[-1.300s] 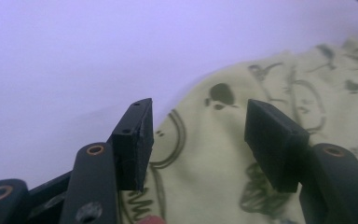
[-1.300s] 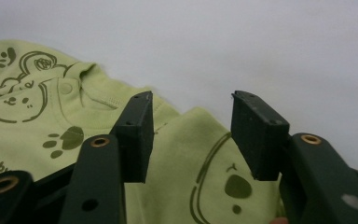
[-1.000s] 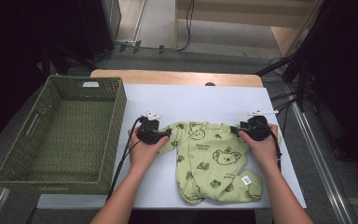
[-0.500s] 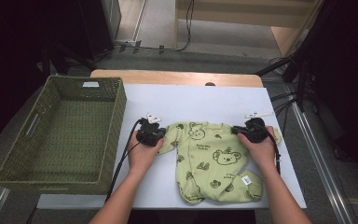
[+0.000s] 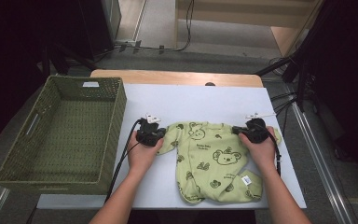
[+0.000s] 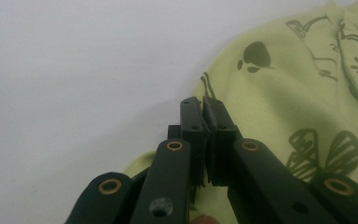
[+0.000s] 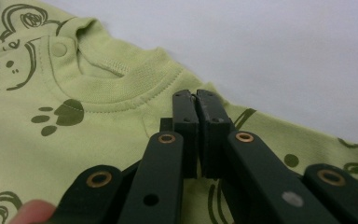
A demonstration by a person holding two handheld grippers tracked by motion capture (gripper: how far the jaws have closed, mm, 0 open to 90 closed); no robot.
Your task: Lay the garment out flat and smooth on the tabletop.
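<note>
Both tongs [image 5: 154, 136] [image 5: 242, 130] clamped on romper [image 5: 214, 163]

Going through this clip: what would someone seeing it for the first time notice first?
First, the light green baby romper with dark bear prints, spread flat on the white table in front of the person. The left gripper is shut on one shoulder and the right gripper on the other, jaws pinching the cloth. Next, the large green woven basket standing empty to the left.
</note>
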